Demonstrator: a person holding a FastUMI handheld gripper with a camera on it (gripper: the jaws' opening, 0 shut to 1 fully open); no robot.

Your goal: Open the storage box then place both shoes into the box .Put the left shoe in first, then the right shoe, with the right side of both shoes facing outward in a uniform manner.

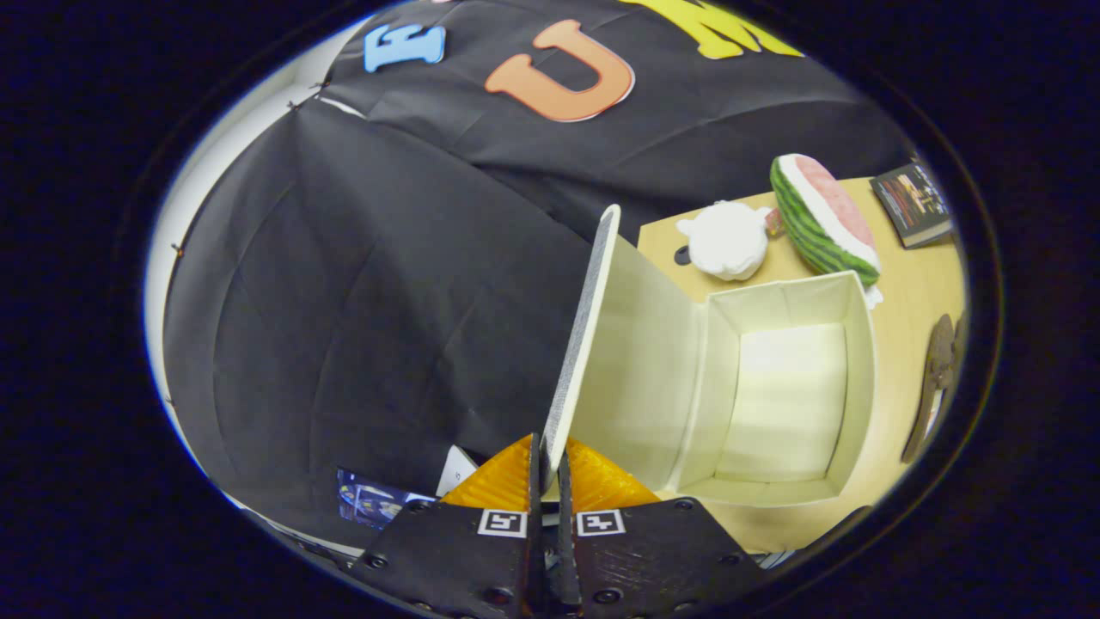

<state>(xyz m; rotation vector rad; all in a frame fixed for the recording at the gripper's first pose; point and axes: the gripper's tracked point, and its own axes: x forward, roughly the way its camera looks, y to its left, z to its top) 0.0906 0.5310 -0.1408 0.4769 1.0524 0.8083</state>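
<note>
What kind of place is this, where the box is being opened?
Likely a staged recording booth, not a lived-in room. Black cloth wall hangs behind a wooden table set with props: a watermelon-slice toy, a white plush, a book. The gripper pinches the lid of the open storage box.

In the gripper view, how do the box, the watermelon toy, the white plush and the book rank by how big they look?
1. Box, lid gripped by the gripper.
2. Watermelon toy.
3. White plush and book: look alike, so no ranking; the fisheye lens distorts the book.
</note>
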